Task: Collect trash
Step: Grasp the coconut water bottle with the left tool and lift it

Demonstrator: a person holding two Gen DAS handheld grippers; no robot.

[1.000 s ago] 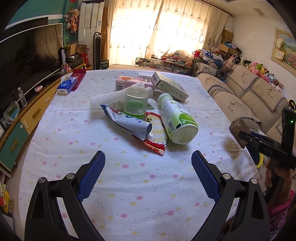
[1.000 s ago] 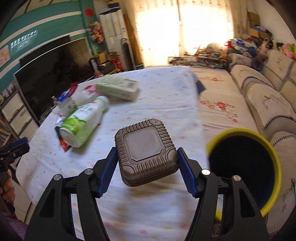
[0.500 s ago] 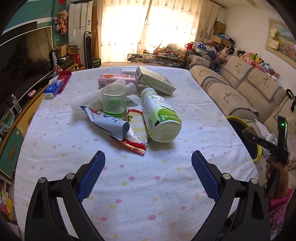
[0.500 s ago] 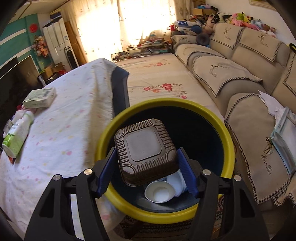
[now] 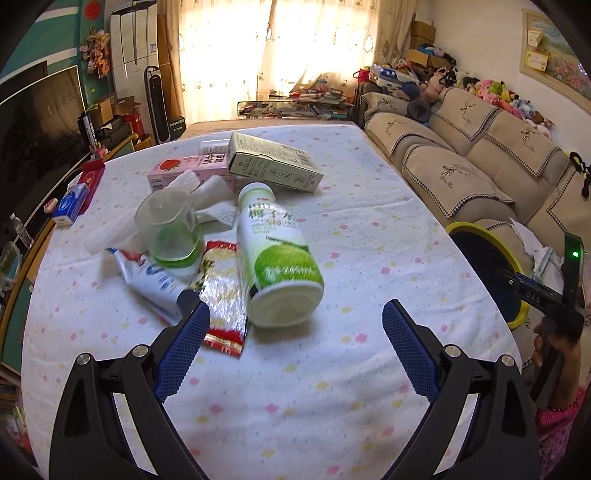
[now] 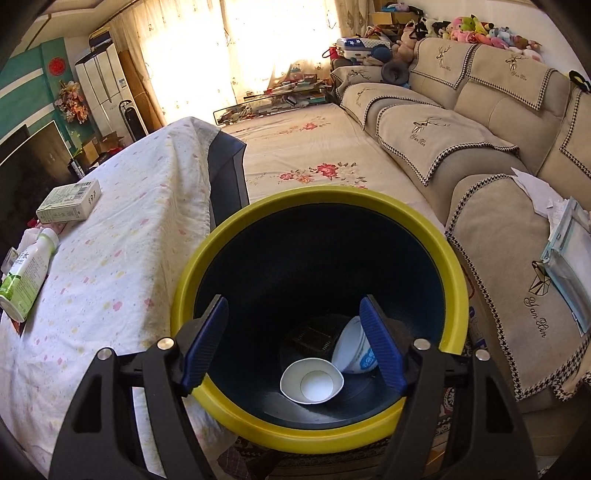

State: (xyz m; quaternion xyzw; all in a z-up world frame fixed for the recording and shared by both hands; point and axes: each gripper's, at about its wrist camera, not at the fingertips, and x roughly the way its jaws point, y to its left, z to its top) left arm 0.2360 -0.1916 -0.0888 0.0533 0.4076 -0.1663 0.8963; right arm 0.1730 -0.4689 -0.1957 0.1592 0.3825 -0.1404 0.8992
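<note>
Our right gripper point(image 6: 293, 341) hangs over the yellow bin point(image 6: 456, 273), jaws opening and empty; the brown tray point(image 6: 312, 336) lies inside. Our left gripper point(image 5: 291, 345), wide open and empty, should straddle the bottle point(image 5: 275, 254) at twelve o'clock across its body.

This is a lived-in home living room: a long beige sofa point(image 6: 461, 122) topped with plush toys point(image 6: 480, 31), sunlit curtains point(image 5: 295, 55), a large television point(image 5: 37, 122), a floral rug point(image 6: 314, 158), and a cloth-covered counter point(image 5: 369, 221).
</note>
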